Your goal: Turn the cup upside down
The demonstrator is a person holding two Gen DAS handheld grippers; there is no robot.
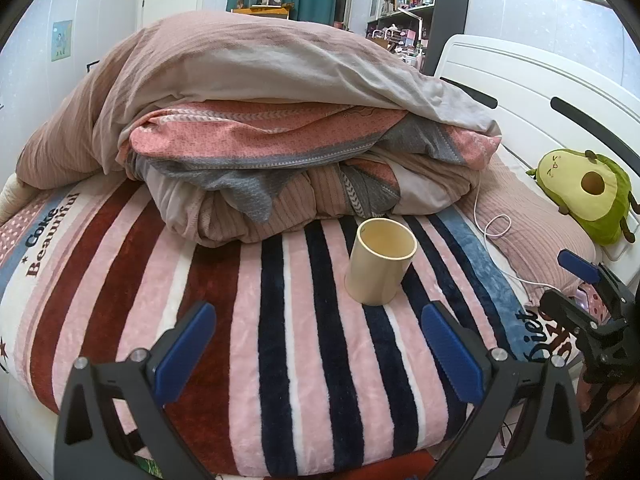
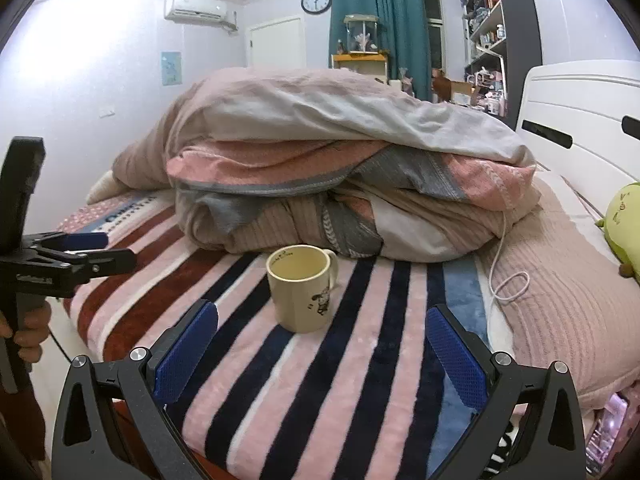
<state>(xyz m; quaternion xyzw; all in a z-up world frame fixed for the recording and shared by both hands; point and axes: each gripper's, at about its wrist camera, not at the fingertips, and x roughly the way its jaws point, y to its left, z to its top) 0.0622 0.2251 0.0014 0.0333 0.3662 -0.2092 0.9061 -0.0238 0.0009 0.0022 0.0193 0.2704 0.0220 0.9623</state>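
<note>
A cream mug (image 1: 380, 264) stands upright, mouth up, on the striped blanket (image 1: 280, 340). In the right wrist view the mug (image 2: 302, 290) shows its handle at the right and a small dark cartoon print. My left gripper (image 1: 320, 320) is open and empty, just short of the mug, which sits ahead and to the right. My right gripper (image 2: 322, 322) is open and empty, with the mug just ahead between the blue pads (image 2: 186, 356). Each gripper also shows in the other's view: the right one (image 1: 592, 304) at the far right, the left one (image 2: 72, 254) at the far left.
A big heap of folded duvets (image 1: 260, 128) lies right behind the mug. A pink pillow (image 2: 560, 300) with a white cable (image 2: 512, 284) lies to the right, with an avocado plush (image 1: 588, 192) and the white headboard (image 1: 520, 92) beyond.
</note>
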